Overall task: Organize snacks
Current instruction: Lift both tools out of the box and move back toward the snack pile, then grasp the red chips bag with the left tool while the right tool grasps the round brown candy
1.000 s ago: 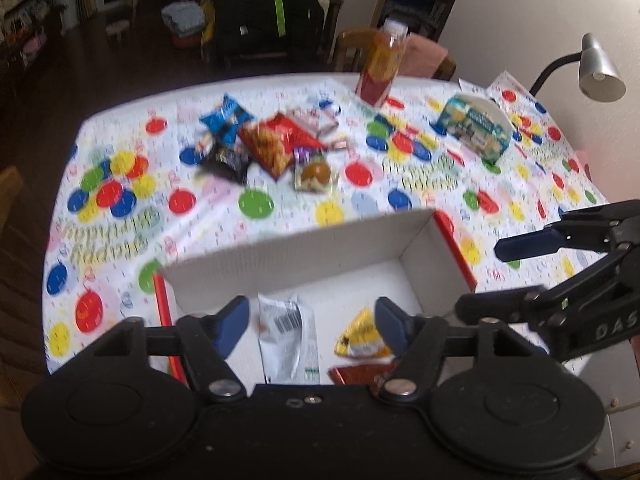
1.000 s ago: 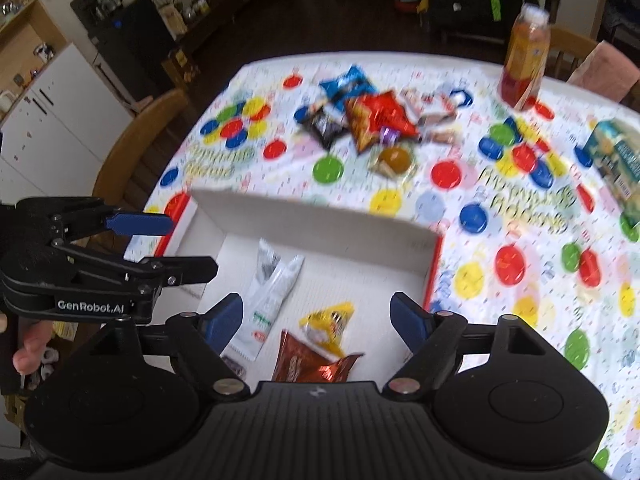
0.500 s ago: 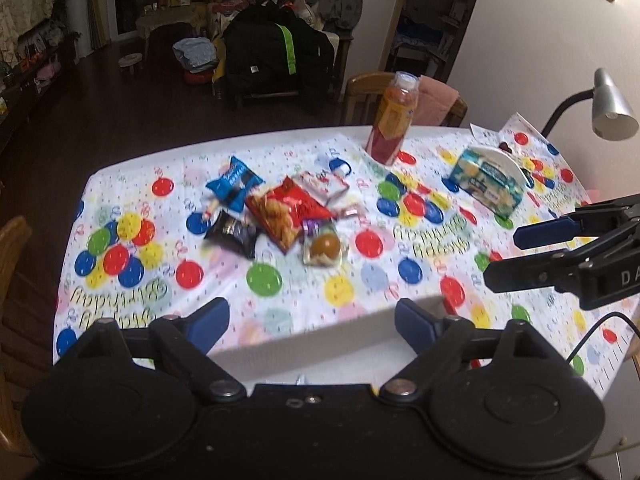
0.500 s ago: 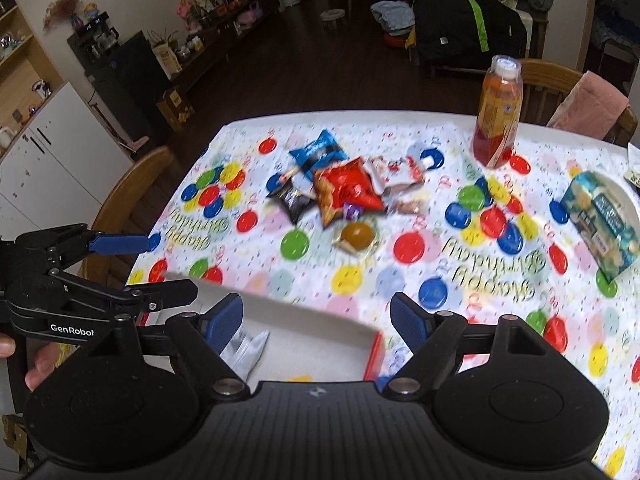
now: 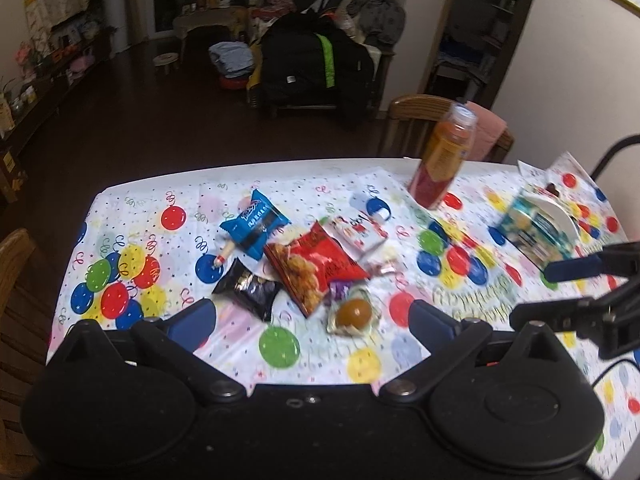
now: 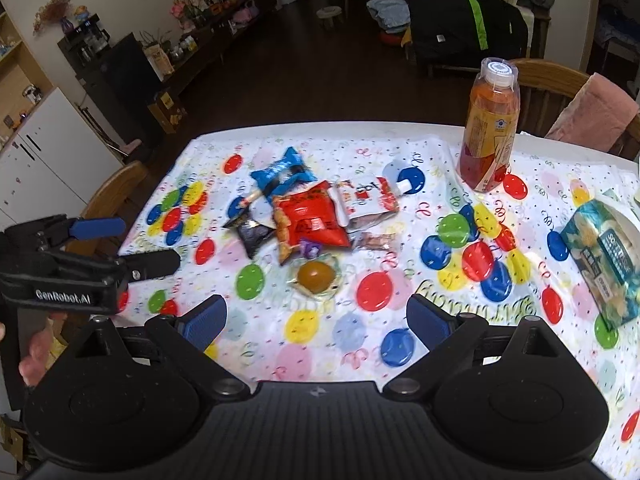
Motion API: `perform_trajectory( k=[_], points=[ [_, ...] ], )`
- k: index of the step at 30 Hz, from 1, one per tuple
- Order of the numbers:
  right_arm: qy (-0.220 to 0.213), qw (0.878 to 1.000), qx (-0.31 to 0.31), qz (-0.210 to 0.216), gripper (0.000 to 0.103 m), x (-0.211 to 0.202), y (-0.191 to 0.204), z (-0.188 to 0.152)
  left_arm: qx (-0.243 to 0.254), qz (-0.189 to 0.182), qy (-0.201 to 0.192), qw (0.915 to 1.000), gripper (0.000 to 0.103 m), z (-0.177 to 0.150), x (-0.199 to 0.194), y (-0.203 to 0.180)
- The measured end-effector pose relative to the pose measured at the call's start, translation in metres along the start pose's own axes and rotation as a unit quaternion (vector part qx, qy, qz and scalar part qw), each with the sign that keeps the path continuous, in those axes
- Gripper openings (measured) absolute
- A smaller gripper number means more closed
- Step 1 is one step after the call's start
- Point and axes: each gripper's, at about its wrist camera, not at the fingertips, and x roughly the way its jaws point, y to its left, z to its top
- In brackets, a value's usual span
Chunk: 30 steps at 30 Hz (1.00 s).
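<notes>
balloon-print tablecloth (image 5: 132, 216), dim cluttered room

**Q:** what do these handheld rigs actually look like?

**A:** left gripper (image 5: 310, 322) and right gripper (image 6: 316, 320) match: matte black bodies, two round housings each, silver pivot screws, blue finger pads (image 6: 202, 322). Left one has white "GenRobot.AI" lettering on its side (image 6: 62, 295); a thin black cable hangs under the right one.

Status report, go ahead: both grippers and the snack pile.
Left gripper open, empty. Right gripper open, empty. Snack pile untouched mid-table, clear-wrapped brown egg nearest. Path clear; juice bottle stands off to the right.
</notes>
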Motion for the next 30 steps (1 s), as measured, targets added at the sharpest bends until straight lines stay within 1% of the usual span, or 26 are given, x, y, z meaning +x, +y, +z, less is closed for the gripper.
perform_trajectory(
  k=[4,7,11,15,18,22,27,30],
  points=[
    [0.003,1.000,-0.005,-0.016,0.097,0.019,-0.018,0.017,-0.015,0.011,0.009,0.9998,0.102,0.014,0.024,0.000],
    [0.009,1.000,-0.010,-0.025,0.097,0.035,-0.031,0.027,-0.012,0.011,0.016,0.9997,0.102,0.024,0.042,0.000],
    [0.023,1.000,0.007,-0.016,0.097,0.057,-0.050,0.032,-0.001,0.015,0.025,0.9996,0.102,0.033,0.064,-0.002],
    [0.038,0.999,0.009,-0.006,0.097,0.079,-0.054,0.031,-0.022,0.011,0.043,0.9988,0.102,0.039,0.085,0.002],
    [0.051,0.999,0.000,0.008,0.097,0.095,-0.049,0.029,-0.051,0.007,0.064,0.9966,0.102,0.044,0.105,0.006],
    [0.068,0.997,-0.031,0.022,0.097,0.116,-0.033,0.022,-0.087,-0.002,0.094,0.9917,0.102,0.047,0.134,0.010],
    [0.085,0.994,-0.058,0.035,0.097,0.142,-0.017,0.015,-0.106,0.005,0.118,0.9873,0.101,0.046,0.166,0.013],
    [0.091,0.992,-0.069,0.046,0.097,0.157,-0.010,0.015,-0.122,-0.005,0.126,0.9845,0.101,0.048,0.178,0.015]
  ],
)
